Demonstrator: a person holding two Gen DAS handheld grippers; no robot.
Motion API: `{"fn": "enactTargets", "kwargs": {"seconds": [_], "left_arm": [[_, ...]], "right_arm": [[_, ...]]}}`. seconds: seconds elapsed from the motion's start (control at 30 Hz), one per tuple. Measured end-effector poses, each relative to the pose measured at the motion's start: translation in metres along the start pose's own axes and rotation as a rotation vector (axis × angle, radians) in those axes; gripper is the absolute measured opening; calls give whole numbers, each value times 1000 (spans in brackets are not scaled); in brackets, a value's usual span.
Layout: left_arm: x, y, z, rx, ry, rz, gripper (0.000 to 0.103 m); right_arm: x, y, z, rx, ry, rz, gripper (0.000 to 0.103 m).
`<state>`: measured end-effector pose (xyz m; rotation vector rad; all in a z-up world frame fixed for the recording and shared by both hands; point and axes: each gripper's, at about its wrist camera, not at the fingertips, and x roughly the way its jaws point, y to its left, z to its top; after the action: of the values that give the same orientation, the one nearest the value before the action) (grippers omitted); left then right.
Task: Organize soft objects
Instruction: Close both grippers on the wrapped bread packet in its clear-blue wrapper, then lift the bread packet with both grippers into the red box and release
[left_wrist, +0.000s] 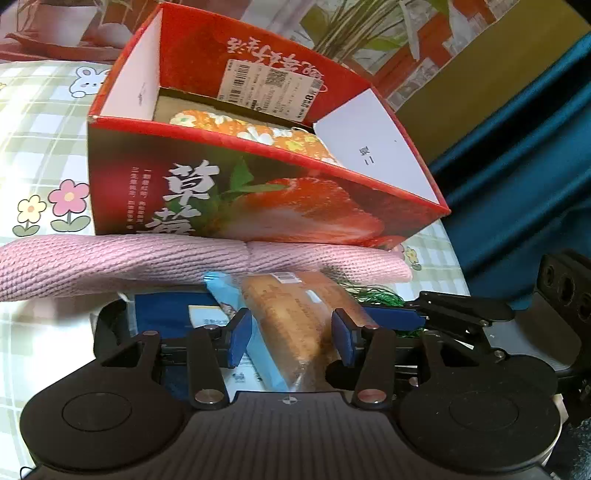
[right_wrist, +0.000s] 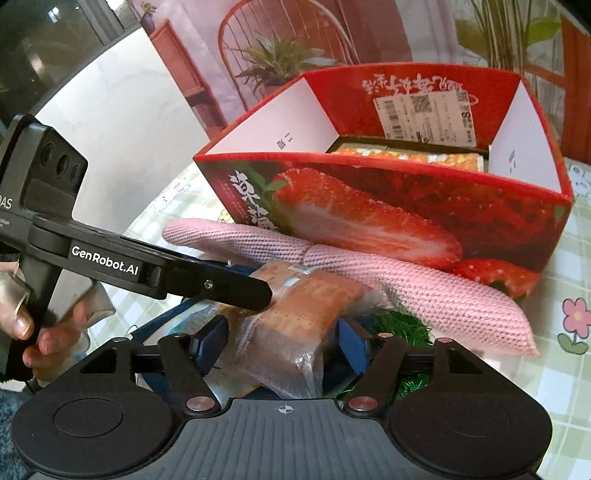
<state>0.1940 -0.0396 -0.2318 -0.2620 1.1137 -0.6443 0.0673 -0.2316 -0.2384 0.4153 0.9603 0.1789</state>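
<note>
Wrapped cake slice, the soft object in hand: a brown, spongy, block-shaped piece sealed in clear crinkled plastic with a small printed label near its far end and a pale blue panel along one side. It lies near the table's front edge, on top of a dark blue packet, between the fingers of both tools. Left gripper: blue pads about half open, both pressed against the wrapper's sides, so the slice is clamped. Right gripper: jaws moderately wide around the same slice; the wrapper fills the gap, but whether the pads press on it cannot be told. The left tool's black arm, lettered in white, crosses the right wrist view and ends against the slice; a hand grips its handle.

Pink knitted piece: long, padded, ribbed yarn texture, lying just beyond the slice and touching the front wall of the red carton. Green shredded strands, glossy and thin, show beside the slice under the pink piece.

Red cardboard box: open-topped, strawberry print outside, white inner flaps, a barcode sticker on its far wall; inside rests an orange flower-patterned soft item. Table: glossy checked cloth with cartoon flowers and a rabbit.
</note>
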Motion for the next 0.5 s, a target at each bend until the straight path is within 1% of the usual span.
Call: {"fn": "enactTargets", "kwargs": {"seconds": [0.2,0.3,0.33,0.4,0.5], "left_arm": [[-8,-6,-1,30,-23,2,46],[-21,-12,0,60,-64,8,46],[-26,-15,0,71,-78,11,46],[-37,-19,3,81,-108,-3,46],[-52,-26,10,103,-153,-16,46]], "right_arm": [[-8,13,0,-40,-19,-22,54],[-15,20,2,-68,-38,-27,53],[-19,23,3,-84,-49,-30,49],[-26,29,7,-111,-67,-38,45],[-38,35,15,-140,-110,-44,45]]}}
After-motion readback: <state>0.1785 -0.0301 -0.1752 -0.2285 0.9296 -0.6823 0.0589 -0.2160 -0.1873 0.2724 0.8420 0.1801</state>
